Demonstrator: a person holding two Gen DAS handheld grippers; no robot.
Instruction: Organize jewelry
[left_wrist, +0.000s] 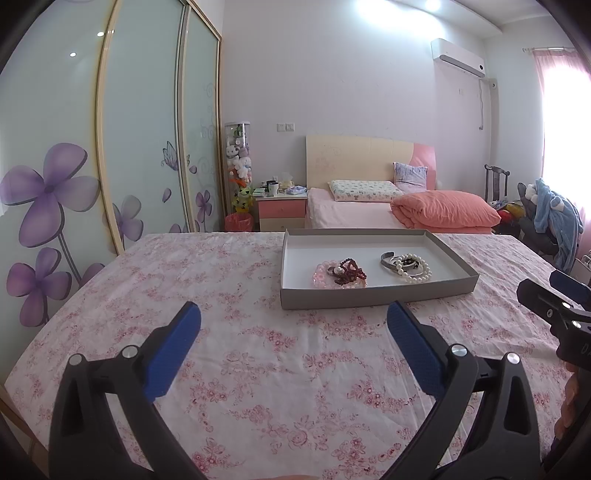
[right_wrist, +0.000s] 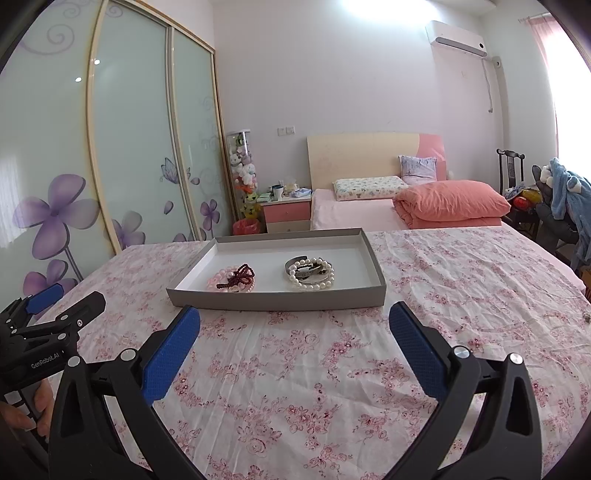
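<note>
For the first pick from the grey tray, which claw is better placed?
Right, marginally. In its own view the grey tray sits almost dead ahead of the right claw, while the tray lies off to the right of the left claw. Both claws are open and empty.

Right gripper (left_wrist: 554, 306) cut off by frame edge in left view, fingers unseen. Small dark speck (right_wrist: 585, 316) on tablecloth (right_wrist: 332, 369) too tiny to identify. Bracelets (right_wrist: 309, 273) tangled, count unclear. Nightstand clutter (left_wrist: 280, 187) too small.

Beyond me stood a bed (left_wrist: 354, 216) with an orange quilt (left_wrist: 445, 209), a flowered sliding wardrobe (left_wrist: 110, 147), pale walls (left_wrist: 332, 74), and a bright curtained window (left_wrist: 559, 122).
</note>
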